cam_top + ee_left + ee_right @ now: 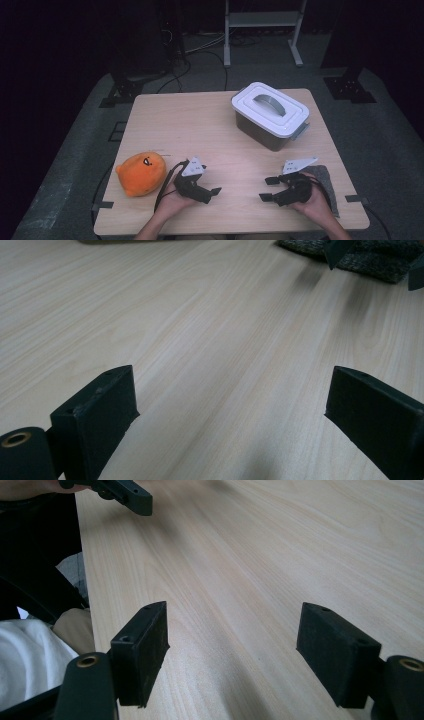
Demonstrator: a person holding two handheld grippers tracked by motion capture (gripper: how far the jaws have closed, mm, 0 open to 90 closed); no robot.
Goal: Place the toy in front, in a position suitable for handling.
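An orange plush toy (pixel 141 172) lies on the tabletop (pixel 200 125) just left of the left gripper (pixel 212 191), whose jaws gape wide over bare wood. The right gripper (pixel 267 188), also wide and holding nothing, faces it, with a grey cloth (pixel 326 180) beneath that hand and a lidded white box (pixel 270 115) beyond.

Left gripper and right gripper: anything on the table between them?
Nothing. In the high view the left gripper and right gripper face each other, both open, across bare table. The left gripper view shows plain wood ahead too.
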